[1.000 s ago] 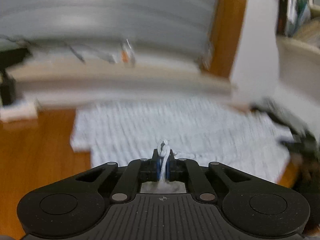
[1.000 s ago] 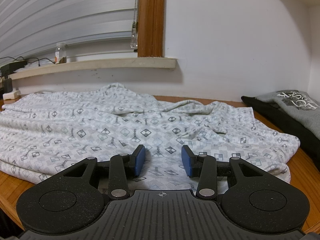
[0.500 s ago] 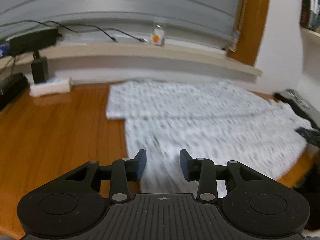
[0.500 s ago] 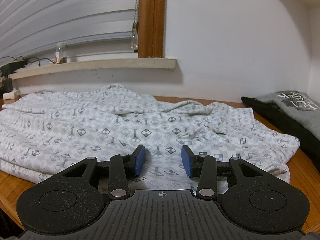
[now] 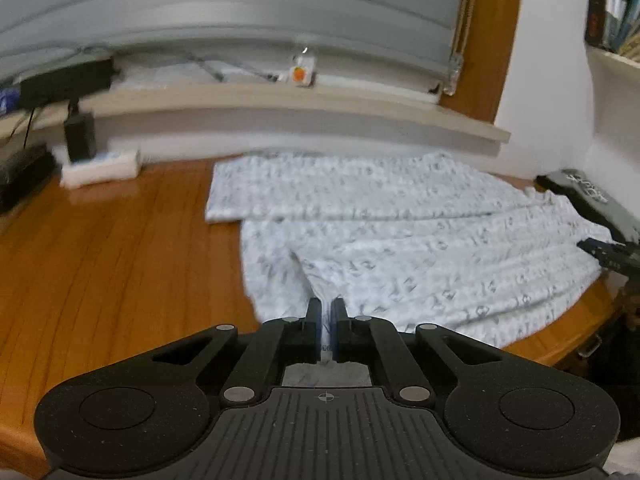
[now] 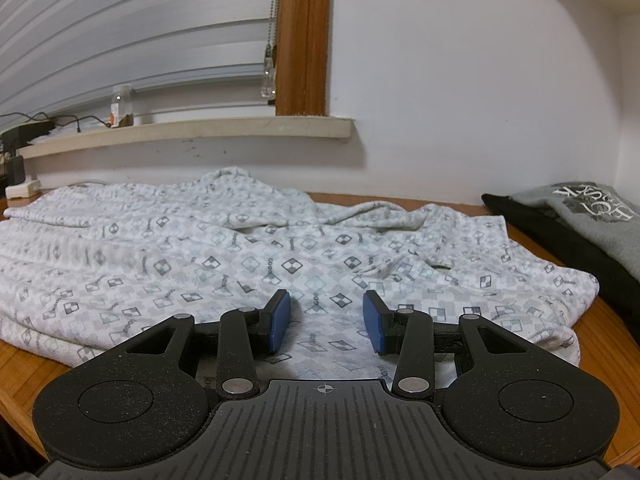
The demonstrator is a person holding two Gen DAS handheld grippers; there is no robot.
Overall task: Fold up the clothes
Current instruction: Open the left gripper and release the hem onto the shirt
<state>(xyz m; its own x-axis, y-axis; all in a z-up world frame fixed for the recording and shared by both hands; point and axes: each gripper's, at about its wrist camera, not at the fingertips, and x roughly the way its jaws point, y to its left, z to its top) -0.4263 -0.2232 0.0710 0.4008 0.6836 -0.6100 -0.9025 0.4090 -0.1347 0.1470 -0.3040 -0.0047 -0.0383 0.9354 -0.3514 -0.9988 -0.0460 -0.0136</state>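
A white garment (image 5: 400, 236) printed with small grey diamonds lies spread on the wooden table (image 5: 100, 264). My left gripper (image 5: 327, 312) is shut on the garment's near edge, and a ridge of cloth rises from its blue pads. In the right wrist view the same garment (image 6: 240, 248) fills the middle of the table. My right gripper (image 6: 326, 316) rests low over its near hem, open, with nothing between the blue pads. The right gripper's tip (image 5: 608, 254) shows at the far right of the left wrist view.
A folded grey and black garment (image 6: 576, 220) lies at the right end of the table. A window sill (image 6: 192, 132) along the back wall carries a small bottle (image 6: 120, 104) and cables. A white power strip (image 5: 100, 166) and black boxes sit at the left.
My left gripper let go of the cloth, stood open half a second ago, and has now shut on the garment's near edge. The right gripper has not moved.
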